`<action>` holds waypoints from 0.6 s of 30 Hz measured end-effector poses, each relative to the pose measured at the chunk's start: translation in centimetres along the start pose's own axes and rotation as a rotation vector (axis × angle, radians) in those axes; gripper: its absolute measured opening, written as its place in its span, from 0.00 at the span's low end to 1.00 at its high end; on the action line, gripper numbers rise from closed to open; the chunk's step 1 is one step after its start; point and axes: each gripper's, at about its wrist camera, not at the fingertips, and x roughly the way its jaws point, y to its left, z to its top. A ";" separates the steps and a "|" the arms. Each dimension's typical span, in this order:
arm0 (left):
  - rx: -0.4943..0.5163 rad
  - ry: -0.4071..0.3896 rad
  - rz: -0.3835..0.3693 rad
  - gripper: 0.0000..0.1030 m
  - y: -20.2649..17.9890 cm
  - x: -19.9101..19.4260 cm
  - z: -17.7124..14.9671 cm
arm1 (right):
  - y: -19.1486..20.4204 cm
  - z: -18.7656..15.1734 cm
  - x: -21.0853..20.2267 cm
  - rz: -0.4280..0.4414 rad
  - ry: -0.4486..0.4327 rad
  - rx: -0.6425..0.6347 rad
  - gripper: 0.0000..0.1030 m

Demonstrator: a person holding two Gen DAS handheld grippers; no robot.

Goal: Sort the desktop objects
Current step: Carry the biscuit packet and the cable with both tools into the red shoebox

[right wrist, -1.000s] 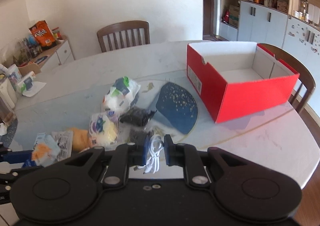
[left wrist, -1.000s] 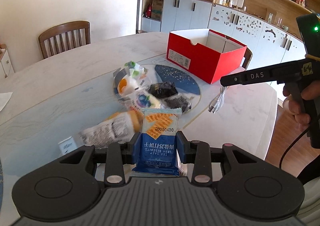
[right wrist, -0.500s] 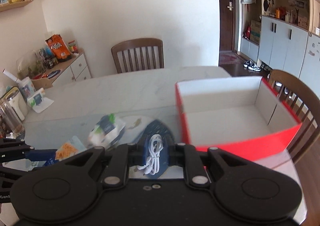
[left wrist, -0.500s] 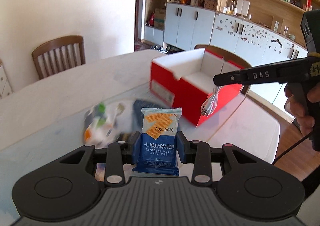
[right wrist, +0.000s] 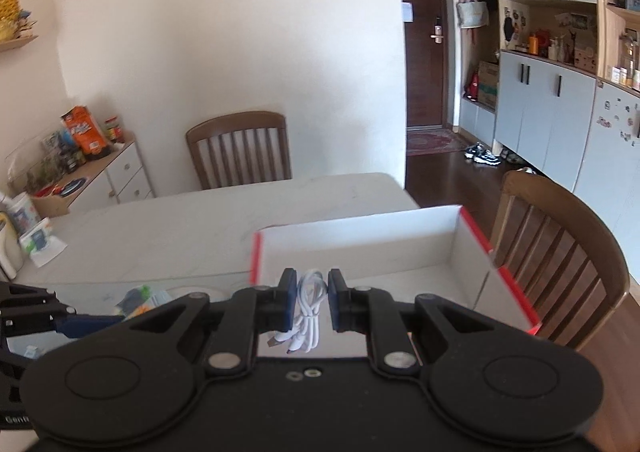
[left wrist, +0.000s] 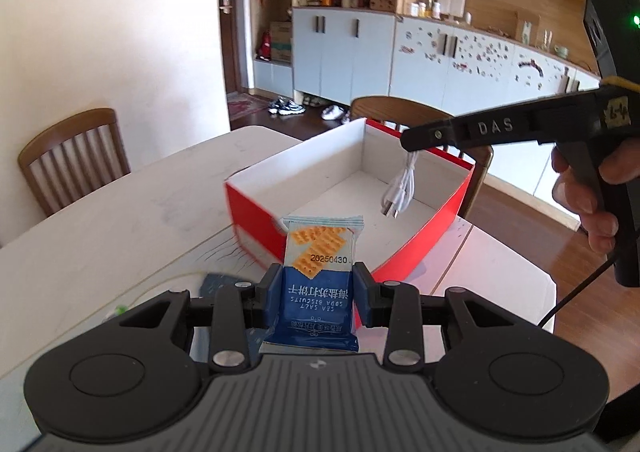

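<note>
My left gripper [left wrist: 316, 284] is shut on a blue and white soda biscuit packet [left wrist: 318, 252], held upright just in front of the red box [left wrist: 424, 244]. In the left wrist view the right gripper [left wrist: 408, 140] hangs over the box's white inside, a coiled white USB cable [left wrist: 400, 188] dangling from its tip. Seen from the right wrist, my right gripper [right wrist: 313, 300] is shut on that white cable [right wrist: 310, 312], above the near wall of the red box [right wrist: 516, 292]. The left gripper's arm [right wrist: 48, 320] shows at the left edge.
A marble table [left wrist: 120, 220] carries the box. Snack packets [right wrist: 140, 298] lie on it left of the box. Wooden chairs stand behind the table [right wrist: 240, 148] and right of the box [right wrist: 560, 244]. A sideboard with jars [right wrist: 80, 164] is far left. A hand [left wrist: 592, 188] grips the right tool.
Both grippers rose and travelled from the pile of packets toward the red box. The box now fills the middle of both views, and the cable hangs over its inside.
</note>
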 end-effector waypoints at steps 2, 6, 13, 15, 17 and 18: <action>0.013 0.013 -0.007 0.34 -0.4 1.1 0.9 | -1.2 0.3 0.7 -0.013 0.005 0.009 0.15; 0.052 0.038 -0.018 0.34 -1.3 3.8 2.7 | -3.4 0.6 2.6 -0.029 0.034 0.017 0.15; 0.105 0.092 -0.020 0.34 -2.0 8.7 5.5 | -5.7 0.4 5.8 -0.066 0.067 0.007 0.15; 0.128 0.115 -0.015 0.34 -2.2 10.3 6.0 | -6.2 0.2 6.6 -0.066 0.083 0.011 0.15; 0.145 0.140 -0.006 0.34 -2.5 12.0 6.3 | -6.8 -0.1 7.3 -0.062 0.100 0.024 0.15; 0.153 0.155 -0.003 0.34 -2.6 12.8 6.4 | -7.0 -0.3 7.7 -0.062 0.112 0.031 0.15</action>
